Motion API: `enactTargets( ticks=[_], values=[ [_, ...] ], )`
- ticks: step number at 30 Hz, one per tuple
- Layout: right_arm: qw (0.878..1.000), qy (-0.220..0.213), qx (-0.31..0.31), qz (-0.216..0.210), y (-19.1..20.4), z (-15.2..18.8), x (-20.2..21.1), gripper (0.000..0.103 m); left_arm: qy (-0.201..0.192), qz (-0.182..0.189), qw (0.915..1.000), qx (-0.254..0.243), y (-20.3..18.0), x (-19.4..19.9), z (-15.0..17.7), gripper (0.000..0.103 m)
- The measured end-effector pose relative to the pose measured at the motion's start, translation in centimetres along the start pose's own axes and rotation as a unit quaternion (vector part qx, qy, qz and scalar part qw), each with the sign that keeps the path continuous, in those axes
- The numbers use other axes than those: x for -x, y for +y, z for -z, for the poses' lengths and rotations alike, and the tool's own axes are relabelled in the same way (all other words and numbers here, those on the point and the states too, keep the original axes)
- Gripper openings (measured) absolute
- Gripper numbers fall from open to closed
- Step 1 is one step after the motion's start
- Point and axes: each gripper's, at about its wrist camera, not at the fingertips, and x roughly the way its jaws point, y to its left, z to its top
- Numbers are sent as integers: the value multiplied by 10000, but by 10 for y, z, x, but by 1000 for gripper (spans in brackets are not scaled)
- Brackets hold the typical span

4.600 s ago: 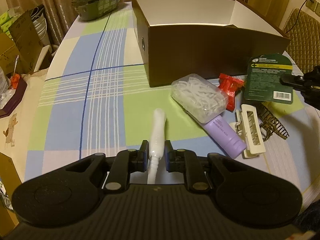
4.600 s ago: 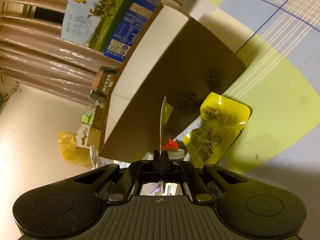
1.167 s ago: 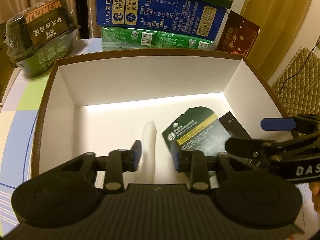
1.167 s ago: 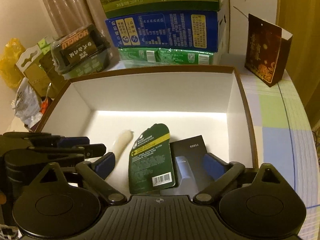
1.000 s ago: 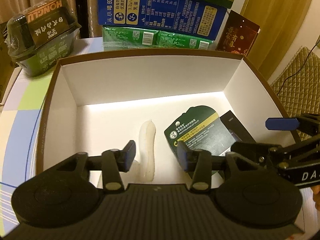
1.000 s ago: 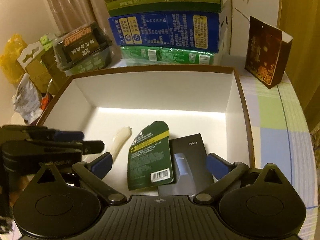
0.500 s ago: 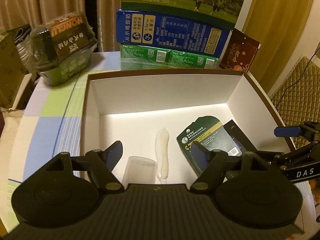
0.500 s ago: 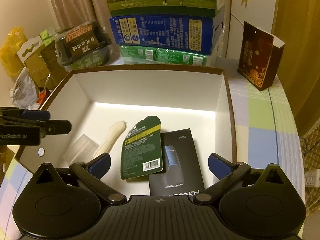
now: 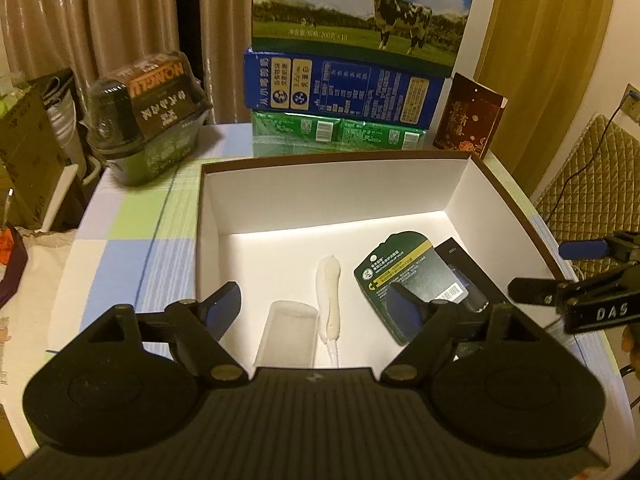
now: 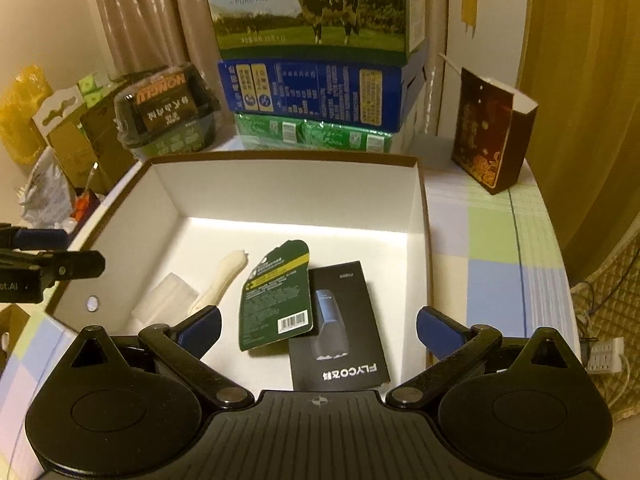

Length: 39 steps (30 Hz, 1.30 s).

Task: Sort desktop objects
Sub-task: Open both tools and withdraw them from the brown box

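A brown box with a white inside (image 9: 336, 157) stands open on the checked tablecloth. On its floor lie a white tube (image 9: 329, 292), a clear plastic piece (image 9: 288, 332), a green card pack (image 9: 404, 276) and a black FLYCO carton (image 10: 344, 356). My left gripper (image 9: 312, 294) hovers above the box's near wall, its jaws opening, with nothing between them. My right gripper (image 10: 318, 320) is wide open and empty above the green pack (image 10: 276, 300). Each gripper shows in the other's view: right gripper (image 9: 540, 269), left gripper (image 10: 80, 251).
Stacked milk cartons (image 9: 352, 40) rise behind the box, with a dark red gift bag (image 9: 468, 120) to their right and a wrapped black pack (image 9: 148, 112) to their left. A quilted chair (image 9: 592, 184) and a power strip (image 10: 604, 354) lie off the table's right edge.
Both grippers have drawn back and up from the box. The left jaws have spread wider, away from the white tube. The clear plastic piece has come into view.
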Motion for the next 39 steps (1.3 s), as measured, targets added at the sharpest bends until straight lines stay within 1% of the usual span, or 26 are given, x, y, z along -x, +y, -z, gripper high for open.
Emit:
enactTargets(
  ticks=[5,10,14,19,26,30,35,39],
  values=[
    [9999,-125,2,-119,0,13,24,101,-68,-46,10000,38,3,26,15,77],
    [9998,-179,5,-122,4,31,46,101,-184,-213,9996,5,3,56,32,83],
    [9996,-242,55,-106,8,47,62,101,-242,-270,9993,-10,1,76,45,84],
    [9996,-223,169,-41,14,72,76,101,-285,-361,9989,21,-2,98,64,86],
    [9996,-68,287,-42,21,105,87,101,-217,-410,9989,61,-9,117,90,88],
    [9996,-52,264,-79,20,116,94,101,-151,-429,9989,74,-15,123,103,88],
    [9996,-31,279,-24,20,128,99,101,-52,-470,9988,138,-20,129,119,88],
    [9997,48,226,-118,19,138,99,101,41,-479,9987,195,-22,134,134,88]
  ],
)
